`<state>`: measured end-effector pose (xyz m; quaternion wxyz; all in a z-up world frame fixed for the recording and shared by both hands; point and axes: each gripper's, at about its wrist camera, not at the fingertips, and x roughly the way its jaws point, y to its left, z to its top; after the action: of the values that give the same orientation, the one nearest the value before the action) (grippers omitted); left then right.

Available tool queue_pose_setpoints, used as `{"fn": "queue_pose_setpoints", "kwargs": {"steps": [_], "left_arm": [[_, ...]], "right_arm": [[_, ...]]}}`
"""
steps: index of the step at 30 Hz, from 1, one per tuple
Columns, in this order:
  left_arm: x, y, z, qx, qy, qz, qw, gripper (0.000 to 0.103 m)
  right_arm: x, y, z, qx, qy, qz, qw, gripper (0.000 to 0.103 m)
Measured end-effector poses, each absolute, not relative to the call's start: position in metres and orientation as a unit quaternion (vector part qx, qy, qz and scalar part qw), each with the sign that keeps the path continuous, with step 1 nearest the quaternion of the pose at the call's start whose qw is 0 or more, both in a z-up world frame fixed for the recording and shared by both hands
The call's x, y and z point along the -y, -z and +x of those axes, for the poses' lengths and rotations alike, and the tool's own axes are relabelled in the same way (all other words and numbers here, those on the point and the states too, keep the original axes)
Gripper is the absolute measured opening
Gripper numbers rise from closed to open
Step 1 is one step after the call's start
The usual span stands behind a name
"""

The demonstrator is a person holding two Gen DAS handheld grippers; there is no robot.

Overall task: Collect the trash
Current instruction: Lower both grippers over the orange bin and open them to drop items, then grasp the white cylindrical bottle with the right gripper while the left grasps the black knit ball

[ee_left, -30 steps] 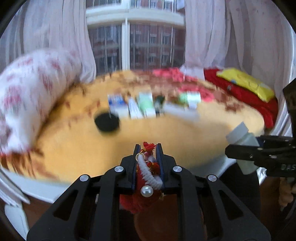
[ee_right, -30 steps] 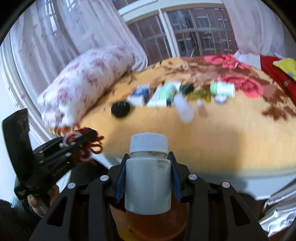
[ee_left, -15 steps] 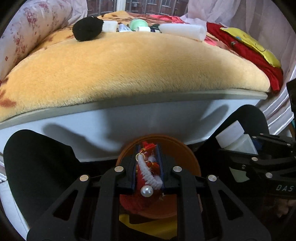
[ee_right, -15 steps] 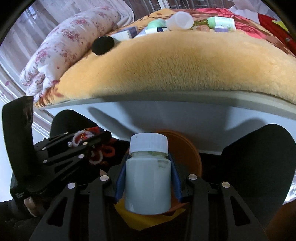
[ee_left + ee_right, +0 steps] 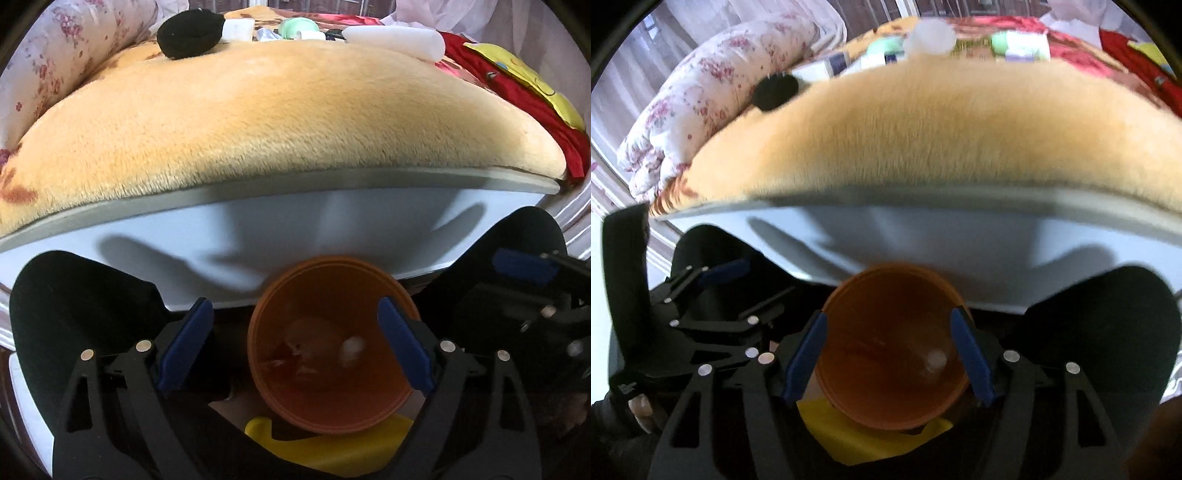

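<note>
An orange bin (image 5: 275, 295) (image 5: 886, 291) stands on the floor below the bed's edge. My left gripper (image 5: 295, 343) hangs over its mouth, jaws opening, nothing between the blue pads (image 5: 184, 341). My right gripper (image 5: 888, 354) hangs over the same bin, jaws also opening and empty. Inside the bin, blurred, are a pale bottle (image 5: 310, 339) with a white cap and something red (image 5: 280, 360). In the right wrist view only a pale spot (image 5: 936, 358) shows. Each gripper appears in the other's view: right gripper (image 5: 546, 291), left gripper (image 5: 746, 284).
The bed with a yellow plush blanket (image 5: 277, 122) fills the upper half. At its far side lie a black round item (image 5: 190, 33), a white tube (image 5: 395, 38) and several small packages. A floral pillow (image 5: 713, 99) lies left. Black-trousered knees (image 5: 81, 306) flank the bin; something yellow (image 5: 332, 446) lies under it.
Both grippers sank from bed level to over the orange bin. The left let go of the red beaded ornament and the right let go of the white bottle; both now lie in the bin.
</note>
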<state>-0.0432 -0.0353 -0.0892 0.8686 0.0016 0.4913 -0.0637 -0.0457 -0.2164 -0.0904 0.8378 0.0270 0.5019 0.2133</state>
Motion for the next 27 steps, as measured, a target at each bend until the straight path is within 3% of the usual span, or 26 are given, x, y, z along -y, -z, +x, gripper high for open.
{"fn": "queue_pose_setpoints", "kwargs": {"steps": [15,20,27], "left_arm": [[0.04,0.055,-0.026,-0.46,0.023,0.066,0.885,0.089],[0.042,0.049,-0.02,-0.458,0.028,0.062,0.886,0.089],[0.037,0.051,-0.023,-0.459,0.029,0.055,0.886,0.089]], "right_arm": [[0.229,-0.011,0.055,-0.435,-0.207,0.009,0.876,0.066],[0.21,-0.013,0.12,-0.485,-0.216,-0.011,0.847,0.066],[0.174,0.028,0.194,-0.588,-0.206,-0.055,0.78,0.063]]}}
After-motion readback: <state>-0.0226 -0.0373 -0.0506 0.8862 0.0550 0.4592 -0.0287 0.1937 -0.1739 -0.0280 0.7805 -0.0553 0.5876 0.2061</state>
